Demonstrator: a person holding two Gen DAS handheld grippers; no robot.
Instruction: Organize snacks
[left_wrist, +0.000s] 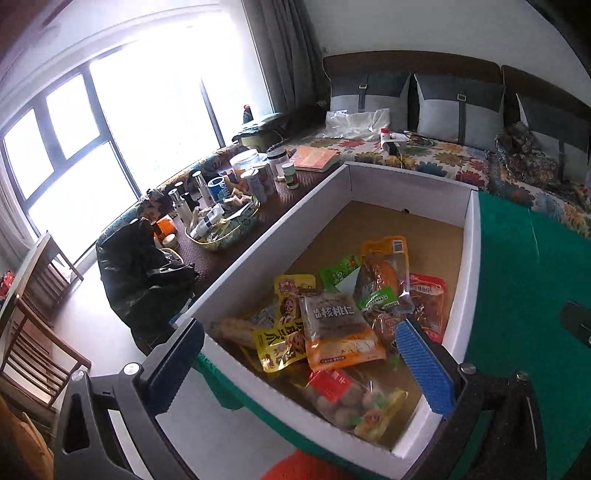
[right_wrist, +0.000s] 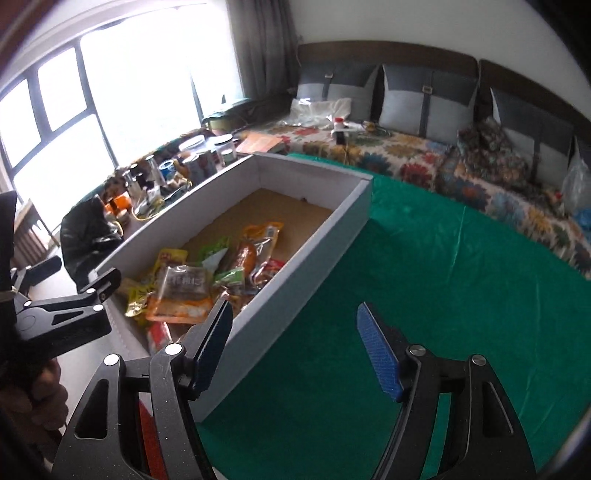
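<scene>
Already the job is looking mostly finished: the green-covered table (right_wrist: 424, 277) is lying bare across the centre and right of the right wrist view, with no loose packet showing on it. The white box (left_wrist: 469, 258) is sitting along the table's left edge, filling the centre of the left wrist view, and it is holding the whole pile of snacks (left_wrist: 332, 317) at its near end, while its far end, toward the upper middle of the frame, is showing only brown floor. The packets are overlapping untidily, so some straightening inside the box is probably what is remaining, though whether any snack is waiting outside the frames cannot be told. The left tool (left_wrist: 306, 365) is hanging over the near end of the box with its jaws spread fully wide and gripping nothing; the packets are lying below the blue pads, not between them. The right tool (right_wrist: 295, 343) is hovering over the green cloth beside the box wall, its jaws standing wide apart and empty.
</scene>
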